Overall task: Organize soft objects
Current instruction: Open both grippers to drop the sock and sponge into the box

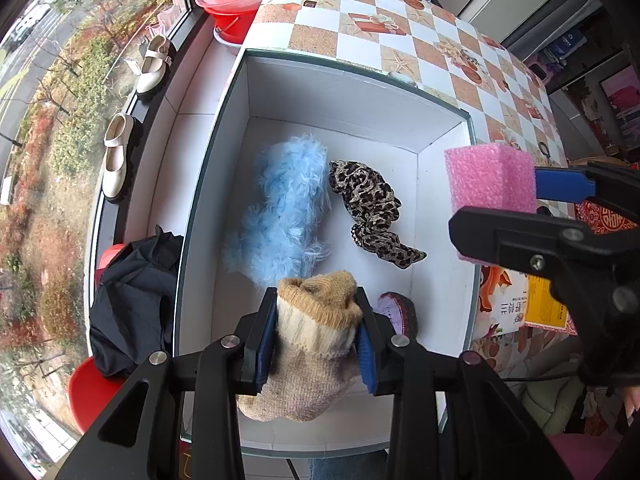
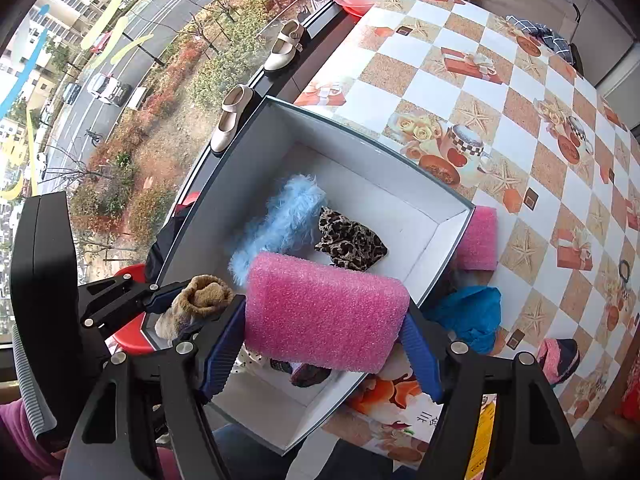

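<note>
Checkered tablecloth (image 2: 500,128) surrounds a white cardboard box (image 1: 344,92) holding a fluffy blue sock (image 1: 284,208) lying lengthwise and a leopard-print cloth (image 1: 372,208), while the left gripper (image 1: 316,340) clamps a beige knitted sock (image 1: 316,344) cuff-up and the right gripper (image 2: 324,336) clamps a pink foam block (image 2: 324,316) crosswise.

We see the box (image 1: 444,208) on the surface (image 1: 400,40); inside, the fluffy piece (image 1: 284,208) lies left of the patterned cloth (image 1: 372,208), a foam block (image 2: 478,240) outside right.

Each black gripper (image 1: 316,340) (image 2: 324,344) has ribbed blue pads (image 1: 366,354), silver screws (image 1: 158,357).
</note>
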`<state>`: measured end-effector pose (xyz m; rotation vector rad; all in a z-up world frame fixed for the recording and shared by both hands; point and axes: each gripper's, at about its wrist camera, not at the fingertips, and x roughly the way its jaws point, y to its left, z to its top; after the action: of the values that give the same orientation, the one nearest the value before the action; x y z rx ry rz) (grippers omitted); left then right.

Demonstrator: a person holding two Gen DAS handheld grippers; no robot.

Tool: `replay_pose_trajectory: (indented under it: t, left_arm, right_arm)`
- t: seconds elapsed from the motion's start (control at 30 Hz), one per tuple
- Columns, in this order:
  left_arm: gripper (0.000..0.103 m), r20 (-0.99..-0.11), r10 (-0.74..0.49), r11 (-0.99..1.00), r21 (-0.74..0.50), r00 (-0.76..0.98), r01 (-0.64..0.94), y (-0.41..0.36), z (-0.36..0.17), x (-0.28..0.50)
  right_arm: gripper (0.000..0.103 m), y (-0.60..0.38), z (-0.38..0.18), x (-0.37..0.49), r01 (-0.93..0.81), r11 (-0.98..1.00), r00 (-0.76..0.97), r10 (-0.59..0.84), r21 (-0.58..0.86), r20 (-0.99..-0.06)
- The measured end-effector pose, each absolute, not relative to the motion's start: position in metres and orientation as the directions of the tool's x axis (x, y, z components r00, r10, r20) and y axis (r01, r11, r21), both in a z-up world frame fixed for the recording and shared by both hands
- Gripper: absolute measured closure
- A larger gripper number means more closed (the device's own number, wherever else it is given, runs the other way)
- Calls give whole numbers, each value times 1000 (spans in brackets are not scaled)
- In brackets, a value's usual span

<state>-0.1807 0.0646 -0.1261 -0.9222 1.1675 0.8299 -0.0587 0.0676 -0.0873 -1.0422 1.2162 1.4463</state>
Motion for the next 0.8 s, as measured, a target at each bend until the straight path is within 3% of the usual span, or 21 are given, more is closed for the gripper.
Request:
replay_pose_trajectory:
  t: [0.13,0.33,0.4,0.43,0.47,0.8]
  left_arm:
    - [55,-980,68,401,-147,189,-904,65,-126,-178]
    - [27,-986,68,399,-112,151,-910,65,-127,-175]
    - [20,-985,68,391,-122,161,-912,66,-126,-176]
    - [18,-984,66,382,-126,163,-916,66,-127,-177]
    - [13,-986,62,377,-123,158,-918,66,-129,-177]
    - [11,-982,39,367,-160,187,-917,65,-134,-175]
  right_arm:
    - [29,71,-88,-58,-982,-62,-186,138,179,-973]
    - [28,73,-86,-57,-983,-64,-181,161,173,-970]
    - [18,74,-84,-54,-985,-56,-173,176,166,-969]
    - [4,75,-83,-52,-986,-48,-168,181,162,-969]
    - [1,75,-82,-49,-989,-38,-150,187,145,-971]
    - [1,68,-81,-33,-989,-5,-147,178,149,-973]
